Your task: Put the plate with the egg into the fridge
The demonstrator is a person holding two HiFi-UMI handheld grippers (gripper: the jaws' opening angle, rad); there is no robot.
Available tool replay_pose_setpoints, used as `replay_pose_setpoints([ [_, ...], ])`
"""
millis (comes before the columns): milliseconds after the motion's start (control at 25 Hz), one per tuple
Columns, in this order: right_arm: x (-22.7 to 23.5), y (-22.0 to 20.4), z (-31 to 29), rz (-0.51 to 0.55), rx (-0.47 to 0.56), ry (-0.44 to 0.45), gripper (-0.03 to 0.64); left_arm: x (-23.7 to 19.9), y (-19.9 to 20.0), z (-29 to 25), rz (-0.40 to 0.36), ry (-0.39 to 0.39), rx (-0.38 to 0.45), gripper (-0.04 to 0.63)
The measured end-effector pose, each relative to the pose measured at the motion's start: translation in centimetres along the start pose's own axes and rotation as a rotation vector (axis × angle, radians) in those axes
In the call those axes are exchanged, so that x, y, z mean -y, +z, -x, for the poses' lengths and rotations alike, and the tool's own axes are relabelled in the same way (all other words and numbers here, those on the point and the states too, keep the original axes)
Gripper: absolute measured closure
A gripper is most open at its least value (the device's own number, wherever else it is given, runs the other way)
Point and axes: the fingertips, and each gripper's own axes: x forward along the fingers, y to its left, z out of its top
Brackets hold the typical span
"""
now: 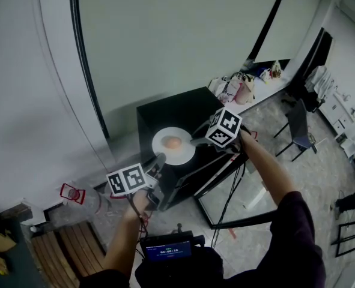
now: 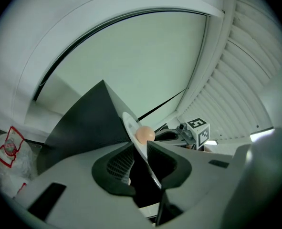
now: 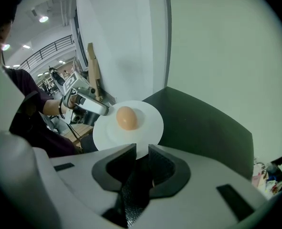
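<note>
Right claw [image 3: 141, 151] pinches plate [image 3: 148, 125] (egg [image 3: 126, 118] atop), obscured in head view

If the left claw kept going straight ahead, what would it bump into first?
Probably the plate: its rim sits right between the jaws of the left claw, and the egg lies just beyond.

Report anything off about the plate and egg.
Nothing stands out. The egg lies whole on the plate, which looks level over the black fridge. The right gripper clamps its rim, and the left gripper straddles the opposite rim.
</note>
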Motion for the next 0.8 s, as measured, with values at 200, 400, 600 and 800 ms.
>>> replay_pose_setpoints([
  [200,0.0,0.0,0.2,0.027,-0.008,-0.024,0.535,0.3,0.4,0.0,0.096,-0.031,0.013,0.531],
  [400,-0.2,0.0,0.6,0.065,-0.002,-0.078,0.535,0.9,1.0,0.1,0.123,-0.034,0.043,0.568],
  [600,-0.3,0.1,1.1,0.017,0.051,-0.084,0.535,0.6,1.0,0.2,0.183,-0.048,0.064,0.577],
  [800,-1.1,1.2,2.9,-0.12,0.224,-0.038,0.535,1.4,0.9,0.5,0.175,-0.047,0.073,0.577],
])
